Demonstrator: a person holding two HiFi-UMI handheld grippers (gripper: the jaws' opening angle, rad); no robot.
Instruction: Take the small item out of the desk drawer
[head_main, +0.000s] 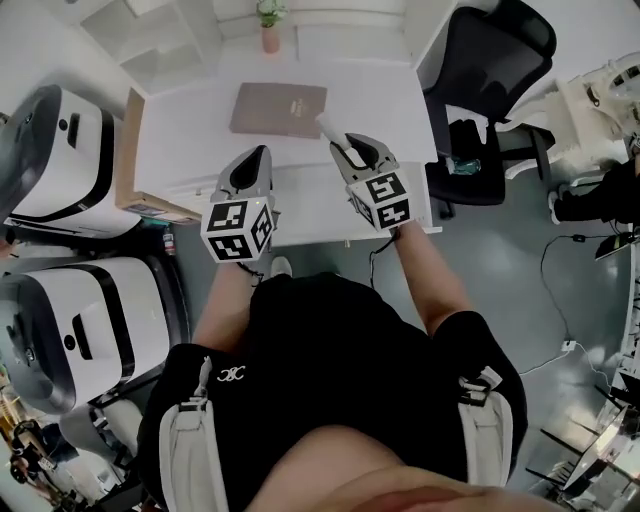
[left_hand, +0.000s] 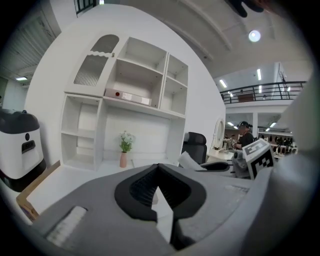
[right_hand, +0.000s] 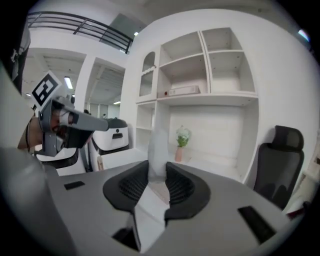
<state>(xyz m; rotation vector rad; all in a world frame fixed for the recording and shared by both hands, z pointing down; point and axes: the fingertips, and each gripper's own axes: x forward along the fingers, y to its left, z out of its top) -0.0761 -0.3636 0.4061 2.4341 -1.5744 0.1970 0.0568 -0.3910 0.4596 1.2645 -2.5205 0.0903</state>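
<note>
Over the white desk (head_main: 200, 130), my right gripper (head_main: 345, 148) is shut on a small white item (head_main: 330, 127) that sticks out past its tips. In the right gripper view the item (right_hand: 159, 145) stands upright, with the dark pads (right_hand: 131, 186) of the right gripper (right_hand: 157, 172) pressed on both sides of it. My left gripper (head_main: 258, 155) hovers beside it, to the left, over the desk's front half. Seen in its own view, the left gripper (left_hand: 159, 167) is shut, tips together and nothing between them. No open drawer shows in any view.
A brown notebook (head_main: 279, 108) lies on the desk ahead of both grippers. A pink vase with a plant (head_main: 270, 30) stands at the back by white shelves (left_hand: 125, 100). A black office chair (head_main: 480, 90) is at the right. White machines (head_main: 60, 150) stand at the left.
</note>
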